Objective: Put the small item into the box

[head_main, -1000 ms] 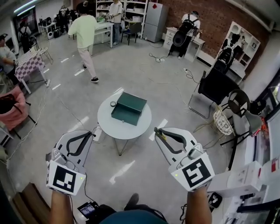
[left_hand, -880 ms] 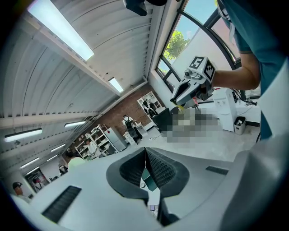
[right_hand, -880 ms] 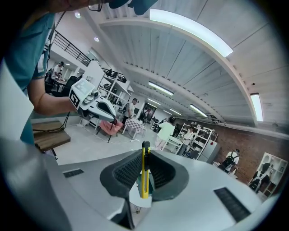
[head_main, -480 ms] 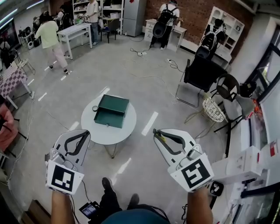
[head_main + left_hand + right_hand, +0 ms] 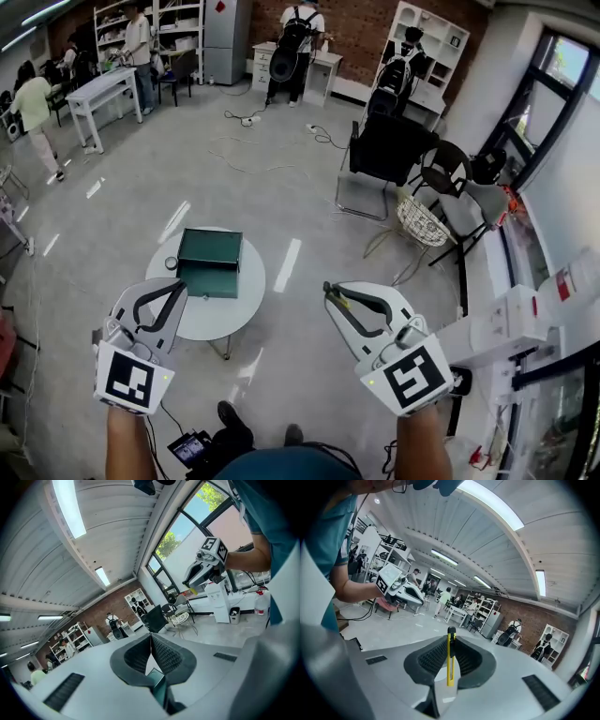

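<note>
Cutter [image 5: 449, 667] in right hand-held gripper [image 5: 329, 288]

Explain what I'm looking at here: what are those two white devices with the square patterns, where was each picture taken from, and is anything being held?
There is no robot here. A person holds a hand-operated gripper in each hand, the left gripper and the right gripper. The patterned cubes are part of them. The wide picture comes from a camera on the person's head, looking steeply down. The other two come from cameras riding on each gripper, looking along its jaws, here tilted up toward the ceiling. Ahead stands a round white table with a green box on it and a small round item beside the box. The left jaws are closed with nothing between them. The right jaws are closed on a thin yellow tool with a black tip, possibly a utility knife.
</note>
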A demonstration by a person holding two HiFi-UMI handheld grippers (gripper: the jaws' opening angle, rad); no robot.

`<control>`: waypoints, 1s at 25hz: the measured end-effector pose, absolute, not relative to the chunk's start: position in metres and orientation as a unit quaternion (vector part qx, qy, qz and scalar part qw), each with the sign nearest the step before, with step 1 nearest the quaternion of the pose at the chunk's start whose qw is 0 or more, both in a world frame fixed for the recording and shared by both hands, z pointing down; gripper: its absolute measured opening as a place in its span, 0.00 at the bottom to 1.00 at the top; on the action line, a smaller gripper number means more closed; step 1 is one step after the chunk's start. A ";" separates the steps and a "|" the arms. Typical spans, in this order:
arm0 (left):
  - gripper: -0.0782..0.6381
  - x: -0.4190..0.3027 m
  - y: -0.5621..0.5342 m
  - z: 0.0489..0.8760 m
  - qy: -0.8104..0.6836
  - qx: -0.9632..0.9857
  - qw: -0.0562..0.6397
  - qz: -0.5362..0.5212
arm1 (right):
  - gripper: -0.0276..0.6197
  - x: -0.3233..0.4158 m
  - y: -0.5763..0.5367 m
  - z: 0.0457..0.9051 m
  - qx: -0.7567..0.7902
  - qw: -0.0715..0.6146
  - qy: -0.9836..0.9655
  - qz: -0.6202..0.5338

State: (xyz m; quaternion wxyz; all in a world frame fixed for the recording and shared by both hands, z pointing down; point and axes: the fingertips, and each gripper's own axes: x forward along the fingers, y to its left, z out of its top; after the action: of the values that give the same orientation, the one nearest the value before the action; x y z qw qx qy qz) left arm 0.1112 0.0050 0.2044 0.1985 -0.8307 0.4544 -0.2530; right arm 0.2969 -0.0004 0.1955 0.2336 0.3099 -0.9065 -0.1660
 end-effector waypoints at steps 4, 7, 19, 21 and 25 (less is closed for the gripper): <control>0.14 0.079 -0.030 0.205 0.439 -0.842 0.195 -0.246 | 0.15 0.268 -0.023 0.196 0.328 0.242 -0.900 -0.155; 0.14 0.061 -0.051 0.205 0.428 -0.848 0.194 -0.247 | 0.15 0.251 -0.040 0.193 0.340 0.244 -0.895 -0.152; 0.14 0.028 -0.106 0.213 0.400 -0.863 0.195 -0.240 | 0.15 0.216 -0.084 0.200 0.367 0.255 -0.884 -0.139; 0.14 0.021 -0.113 0.210 0.399 -0.864 0.195 -0.236 | 0.15 0.210 -0.089 0.198 0.370 0.258 -0.882 -0.140; 0.14 0.002 -0.123 0.202 0.398 -0.867 0.197 -0.226 | 0.15 0.192 -0.096 0.190 0.374 0.266 -0.877 -0.144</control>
State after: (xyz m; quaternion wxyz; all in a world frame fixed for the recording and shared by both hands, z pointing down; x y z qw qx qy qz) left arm 0.0025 -0.1227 0.2025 0.1969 -0.8671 0.3981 -0.2255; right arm 0.1917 -0.0956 0.1901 0.2655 0.3738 -0.8770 -0.1435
